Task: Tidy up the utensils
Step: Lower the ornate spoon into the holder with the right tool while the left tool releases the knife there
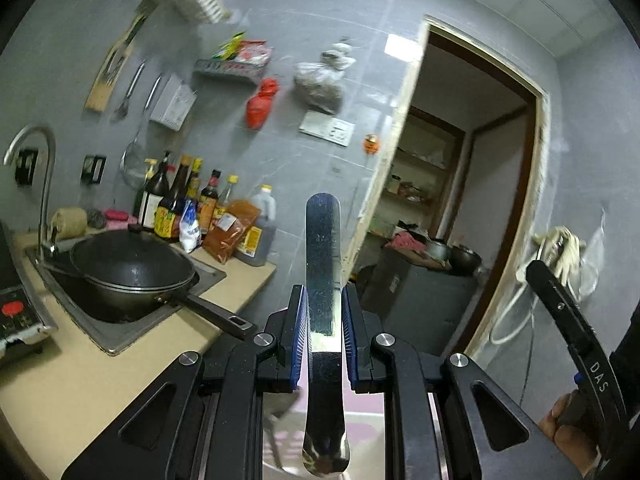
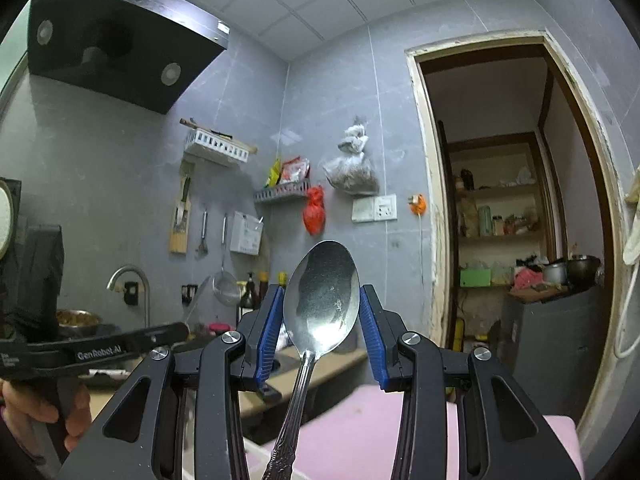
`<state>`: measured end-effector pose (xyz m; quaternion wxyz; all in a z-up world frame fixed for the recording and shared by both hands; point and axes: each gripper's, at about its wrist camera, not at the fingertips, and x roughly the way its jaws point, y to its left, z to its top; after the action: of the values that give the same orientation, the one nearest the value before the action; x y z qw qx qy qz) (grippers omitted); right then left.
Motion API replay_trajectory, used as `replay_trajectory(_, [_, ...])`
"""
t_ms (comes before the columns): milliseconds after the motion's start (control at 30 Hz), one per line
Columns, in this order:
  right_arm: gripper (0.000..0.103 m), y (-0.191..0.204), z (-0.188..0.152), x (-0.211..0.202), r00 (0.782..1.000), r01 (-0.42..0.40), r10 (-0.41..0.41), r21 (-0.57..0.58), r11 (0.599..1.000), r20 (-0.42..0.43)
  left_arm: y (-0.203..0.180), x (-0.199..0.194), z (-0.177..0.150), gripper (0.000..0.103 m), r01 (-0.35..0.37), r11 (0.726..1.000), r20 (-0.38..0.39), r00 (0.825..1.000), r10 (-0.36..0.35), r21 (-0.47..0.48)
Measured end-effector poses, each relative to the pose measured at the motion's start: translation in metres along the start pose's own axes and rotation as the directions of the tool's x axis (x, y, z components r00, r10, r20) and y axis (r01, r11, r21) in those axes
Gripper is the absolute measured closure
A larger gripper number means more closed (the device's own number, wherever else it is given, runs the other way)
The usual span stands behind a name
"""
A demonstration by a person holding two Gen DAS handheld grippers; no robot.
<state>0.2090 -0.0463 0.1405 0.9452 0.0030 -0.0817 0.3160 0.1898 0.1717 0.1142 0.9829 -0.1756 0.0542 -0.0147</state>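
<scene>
My left gripper (image 1: 323, 292) is shut on a flat, shiny metal utensil handle (image 1: 322, 248). The handle points up and away between the blue pads (image 1: 299, 320), and its wider end (image 1: 326, 452) hangs below toward the camera. In the right wrist view my right gripper (image 2: 322, 290) is shut on a steel spoon (image 2: 322, 292). The pads (image 2: 370, 320) hold the edges of its bowl, and its patterned handle (image 2: 294, 412) trails down toward the camera. Both tools are held up in the air, facing the grey tiled wall. A hand (image 2: 36, 404) holds the left tool's grip.
A black wok (image 1: 132, 272) sits in the sink (image 1: 120, 336) under a curved tap (image 1: 44, 184), with sauce bottles (image 1: 188, 208) behind it. Hanging utensils (image 2: 204, 232) and a white basket (image 2: 218, 146) are on the wall. A doorway (image 2: 500, 200) opens on the right. A pink surface (image 2: 360, 440) lies below.
</scene>
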Motion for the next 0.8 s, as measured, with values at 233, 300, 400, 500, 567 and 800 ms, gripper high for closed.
replay_trajectory(233, [0.067, 0.001, -0.03, 0.023, 0.999, 0.035, -0.035, 0.011, 0.999, -0.009, 0.012, 0.01, -0.018, 0.089, 0.015, 1.0, 0.065, 0.998, -0.014, -0.012])
replay_trajectory(300, [0.067, 0.0, -0.039, 0.027, 0.999, 0.038, -0.037, 0.011, 0.999, -0.023, 0.01, 0.009, -0.024, 0.089, 0.016, 1.0, 0.089, 0.996, -0.016, 0.001])
replay_trajectory(400, [0.067, -0.002, -0.049, 0.028, 0.998, 0.042, -0.041, 0.01, 0.999, -0.04, 0.006, 0.009, -0.033, 0.089, 0.01, 1.0, 0.11, 0.994, -0.013, 0.023])
replay_trajectory(500, [0.067, 0.001, -0.055, 0.027, 0.998, 0.034, -0.034, -0.006, 0.999, -0.047, -0.001, 0.005, -0.041, 0.089, -0.005, 0.998, 0.131, 0.991, -0.003, 0.062])
replay_trajectory(567, [0.067, 0.002, -0.058, 0.027, 0.998, 0.029, -0.03, -0.016, 0.999, -0.054, -0.005, 0.005, -0.045, 0.089, -0.01, 0.997, 0.133, 0.991, -0.001, 0.083])
replay_trajectory(800, [0.066, 0.006, -0.063, 0.021, 0.996, -0.006, 0.003, -0.039, 0.999, -0.086, -0.014, 0.001, -0.06, 0.089, -0.001, 0.988, 0.064, 0.998, -0.009, 0.151])
